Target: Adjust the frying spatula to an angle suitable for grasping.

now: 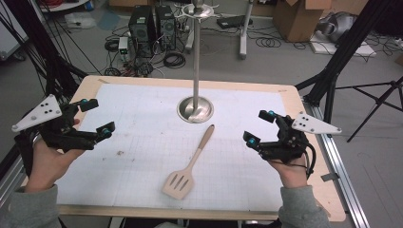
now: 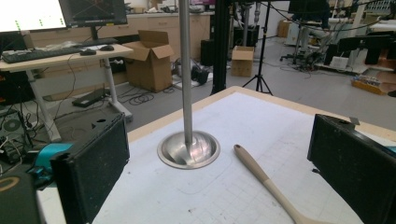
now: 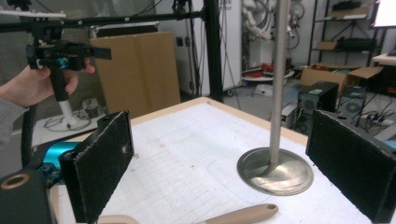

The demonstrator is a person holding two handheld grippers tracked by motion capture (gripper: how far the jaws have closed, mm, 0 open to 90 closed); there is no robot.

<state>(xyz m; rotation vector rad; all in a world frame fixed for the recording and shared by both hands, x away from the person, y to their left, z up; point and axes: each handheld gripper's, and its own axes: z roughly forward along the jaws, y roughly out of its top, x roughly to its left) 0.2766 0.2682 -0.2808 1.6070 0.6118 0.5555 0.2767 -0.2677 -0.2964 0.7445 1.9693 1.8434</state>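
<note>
The worktop (image 1: 142, 102) is a pale wooden board under a white gridded sheet. Toward its far middle stands a tall metal stand (image 1: 195, 108), a slim pole rising from a round shiny base. Just in front of that base lies a light wooden spatula (image 1: 188, 164), flat on the sheet, handle tip near the base, slotted blade toward the person. The left gripper (image 1: 97, 117) and the right gripper (image 1: 259, 126) hang at either side, well apart from the spatula, jaws spread wide with nothing between them.
</note>
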